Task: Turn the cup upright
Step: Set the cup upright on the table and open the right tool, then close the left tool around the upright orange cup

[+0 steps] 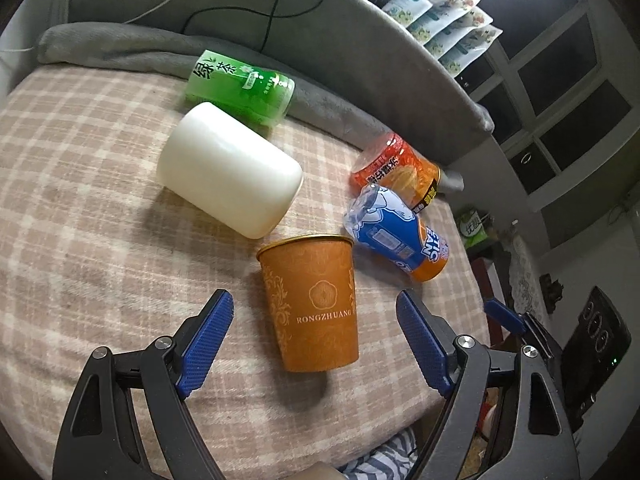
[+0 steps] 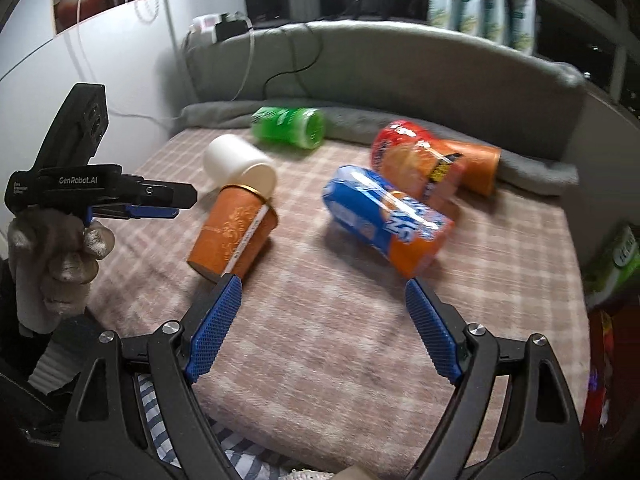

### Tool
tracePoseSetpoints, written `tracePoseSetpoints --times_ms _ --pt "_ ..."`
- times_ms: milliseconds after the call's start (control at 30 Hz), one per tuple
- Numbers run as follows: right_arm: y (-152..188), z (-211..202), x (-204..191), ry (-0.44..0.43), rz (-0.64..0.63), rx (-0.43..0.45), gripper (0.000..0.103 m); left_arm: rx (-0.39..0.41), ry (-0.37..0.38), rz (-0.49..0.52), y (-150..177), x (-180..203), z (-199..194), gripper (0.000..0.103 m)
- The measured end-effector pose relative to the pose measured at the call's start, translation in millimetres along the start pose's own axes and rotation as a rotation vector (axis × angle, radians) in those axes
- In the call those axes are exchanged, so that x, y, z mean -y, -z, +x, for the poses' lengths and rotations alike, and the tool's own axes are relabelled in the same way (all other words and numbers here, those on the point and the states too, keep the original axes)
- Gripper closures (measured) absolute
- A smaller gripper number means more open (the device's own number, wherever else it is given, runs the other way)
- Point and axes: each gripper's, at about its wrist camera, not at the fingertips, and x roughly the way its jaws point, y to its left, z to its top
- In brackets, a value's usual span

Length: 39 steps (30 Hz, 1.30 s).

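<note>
An orange paper cup (image 1: 314, 304) printed RONGZHUANG lies on its side on the checked blanket, its gold-rimmed mouth pointing away from my left gripper. My left gripper (image 1: 316, 328) is open, its blue pads to either side of the cup and apart from it. In the right wrist view the same cup (image 2: 232, 236) lies tilted at centre left, with the left gripper (image 2: 160, 208) hovering beside it. My right gripper (image 2: 322, 320) is open and empty above the blanket, nearer than the cup.
A white cup (image 1: 228, 170) lies on its side behind the orange one. A green cup (image 1: 240, 86), a blue-wrapped cup (image 1: 396, 236) and a red-orange wrapped cup (image 1: 396, 172) lie nearby. A grey padded headboard (image 1: 360, 60) borders the blanket. The bed edge (image 1: 452, 392) drops off at right.
</note>
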Motion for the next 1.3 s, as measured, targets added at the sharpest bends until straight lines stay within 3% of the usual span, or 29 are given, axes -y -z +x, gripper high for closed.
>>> tracePoseSetpoints --times_ms 333,700,1067,1300 --pt "2 -8 5 0.031 0.022 0.025 0.016 -0.057 -0.053 0.044 -10 2 18 0.02" --pt "9 -6 12 0.053 0.053 0.025 0.016 -0.149 -0.043 0.025 -22 -4 48 0.021" --pt "14 -2 18 0.059 0.075 0.019 0.016 -0.205 -0.023 -0.026 -26 -15 66 0.028" --pt "17 1 21 0.065 0.089 0.011 0.016 -0.192 -0.025 -0.013 -27 -10 66 0.034"
